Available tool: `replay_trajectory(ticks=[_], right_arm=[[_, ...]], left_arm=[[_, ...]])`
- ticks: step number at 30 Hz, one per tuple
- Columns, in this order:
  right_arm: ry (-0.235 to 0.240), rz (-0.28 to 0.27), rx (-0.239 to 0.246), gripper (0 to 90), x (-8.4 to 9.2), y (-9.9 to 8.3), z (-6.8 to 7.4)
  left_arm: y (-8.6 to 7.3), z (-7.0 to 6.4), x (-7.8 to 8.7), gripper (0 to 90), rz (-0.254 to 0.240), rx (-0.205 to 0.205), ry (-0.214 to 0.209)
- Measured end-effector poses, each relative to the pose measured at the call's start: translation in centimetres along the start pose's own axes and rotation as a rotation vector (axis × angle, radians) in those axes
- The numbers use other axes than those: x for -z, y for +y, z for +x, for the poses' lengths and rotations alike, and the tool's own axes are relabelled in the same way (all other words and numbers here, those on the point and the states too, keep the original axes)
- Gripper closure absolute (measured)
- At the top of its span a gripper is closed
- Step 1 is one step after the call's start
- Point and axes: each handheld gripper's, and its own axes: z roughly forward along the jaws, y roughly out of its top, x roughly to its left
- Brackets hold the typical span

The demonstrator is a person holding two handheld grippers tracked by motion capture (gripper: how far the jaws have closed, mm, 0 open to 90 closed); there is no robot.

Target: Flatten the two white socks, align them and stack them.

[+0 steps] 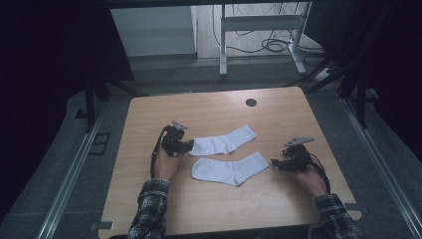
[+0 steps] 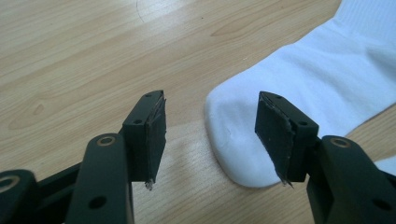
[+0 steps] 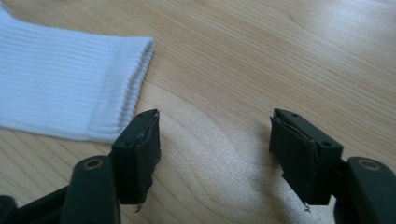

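The wooden table [image 1: 214,199] carries two white socks, long axes left-right. My left gripper [image 2: 210,135] stands half open and empty, with the toe [image 2: 243,140] of the far sock [image 1: 224,142] between its jaws. My right gripper [image 3: 215,149] is open and empty beside the near sock [image 1: 231,169] cuff [image 3: 126,88]. Bare table lies all around.

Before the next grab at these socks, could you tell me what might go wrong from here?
1. The left gripper stands open around the toe of the far sock; closing too shallow could pinch only the top layer or slip off the rounded tip.
2. The right gripper is open over bare table, beside the cuff of the near sock; closing there would likely catch nothing.
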Motion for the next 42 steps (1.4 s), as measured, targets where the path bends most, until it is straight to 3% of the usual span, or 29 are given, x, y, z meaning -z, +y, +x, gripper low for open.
replay_trajectory(ticks=[6,13,17,20,26,29,32,42], right_arm=[[0.008,-0.018,-0.054,40.7,0.6,1.3,-0.6],[0.032,-0.026,-0.054,53.4,0.3,2.9,-0.4],[0.039,-0.057,-0.053,60.5,-0.3,4.2,-0.2],[0.038,-0.076,-0.038,63.6,-1.4,5.6,0.1],[0.028,-0.087,-0.031,64.8,-3.1,7.4,0.4],[0.016,-0.09,-0.028,64.7,-4.0,8.3,0.4],[0.009,-0.086,-0.029,64.7,-4.5,8.6,0.4],[-0.014,-0.056,-0.051,62.2,-7.8,9.0,0.5]], left_arm=[[-0.9,0.7,0.1,48.1,-0.016,0.025,-0.009],[-1.5,0.9,0.0,53.3,-0.037,0.034,-0.022],[-1.5,0.6,-0.2,54.7,-0.043,0.016,-0.026],[-1.6,0.7,-0.4,54.8,-0.05,0.04,-0.051],[-1.9,0.5,-0.7,53.8,-0.049,0.028,-0.031],[-2.2,0.7,-0.8,51.6,-0.056,0.05,-0.024],[-2.3,0.6,-1.0,51.3,-0.055,0.041,-0.012],[-3.1,0.7,-2.0,55.3,-0.04,0.07,-0.055]])
